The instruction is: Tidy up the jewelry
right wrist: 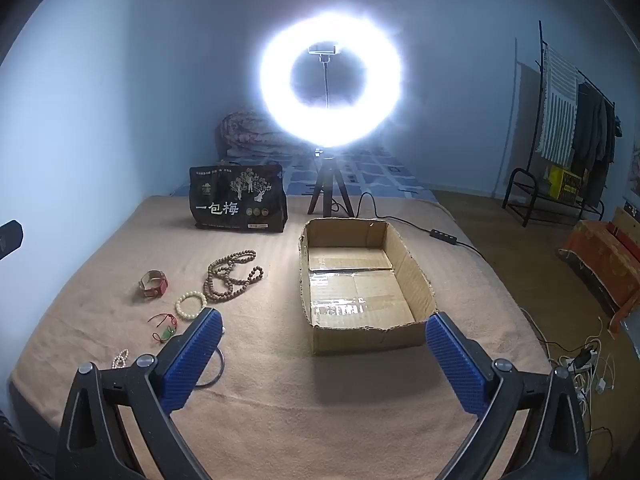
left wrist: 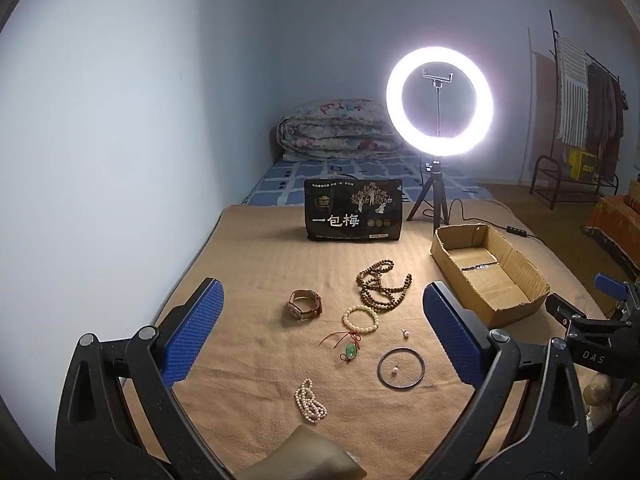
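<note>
Jewelry: brown bead necklace (left wrist: 382,286), cream bracelet (left wrist: 360,319), dark bangle (left wrist: 401,368), loose on blanket (left wrist: 256,272)

Both the left gripper (left wrist: 322,332) and the right gripper (right wrist: 324,354) have speckled black plastic arms with round silver screws at the joints. Their fingers (left wrist: 192,332) carry blue pads with a fine knobbly texture. White lettering on the right gripper's body, seen from the left wrist, seems to read "DAS".

A glaring ring light (left wrist: 439,101) (on a tripod) fronts blue-grey walls (left wrist: 140,100) and a clothes rack (left wrist: 588,92).
</note>
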Demonstrator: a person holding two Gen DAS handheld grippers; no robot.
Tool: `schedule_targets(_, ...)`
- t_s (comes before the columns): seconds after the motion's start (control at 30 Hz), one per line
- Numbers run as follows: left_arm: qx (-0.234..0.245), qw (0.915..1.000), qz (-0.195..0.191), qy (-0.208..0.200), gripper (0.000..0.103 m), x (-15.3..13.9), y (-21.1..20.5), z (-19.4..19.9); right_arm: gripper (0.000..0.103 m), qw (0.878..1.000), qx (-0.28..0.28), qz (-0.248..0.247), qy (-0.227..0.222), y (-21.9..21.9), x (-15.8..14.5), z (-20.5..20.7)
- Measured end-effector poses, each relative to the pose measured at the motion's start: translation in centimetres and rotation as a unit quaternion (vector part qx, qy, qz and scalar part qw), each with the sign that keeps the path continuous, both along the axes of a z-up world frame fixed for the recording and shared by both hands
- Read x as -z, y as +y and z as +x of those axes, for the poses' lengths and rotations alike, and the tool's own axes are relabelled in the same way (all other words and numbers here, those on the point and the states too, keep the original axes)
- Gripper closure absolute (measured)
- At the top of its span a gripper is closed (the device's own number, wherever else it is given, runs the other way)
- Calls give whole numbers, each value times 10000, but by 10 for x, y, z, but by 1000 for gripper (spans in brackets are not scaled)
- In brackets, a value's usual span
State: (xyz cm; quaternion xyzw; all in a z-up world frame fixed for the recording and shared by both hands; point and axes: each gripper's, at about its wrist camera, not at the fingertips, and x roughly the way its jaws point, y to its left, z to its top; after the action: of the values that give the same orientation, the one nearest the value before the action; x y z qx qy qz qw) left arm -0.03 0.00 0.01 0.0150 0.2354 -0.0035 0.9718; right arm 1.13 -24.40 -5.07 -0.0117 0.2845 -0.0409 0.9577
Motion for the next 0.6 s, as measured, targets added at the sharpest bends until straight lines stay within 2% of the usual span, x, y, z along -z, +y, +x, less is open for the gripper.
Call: schedule_targets(0.6,-1,10000,6,-4,2,0,0,0,0,10000,14,21,4,0,0,0)
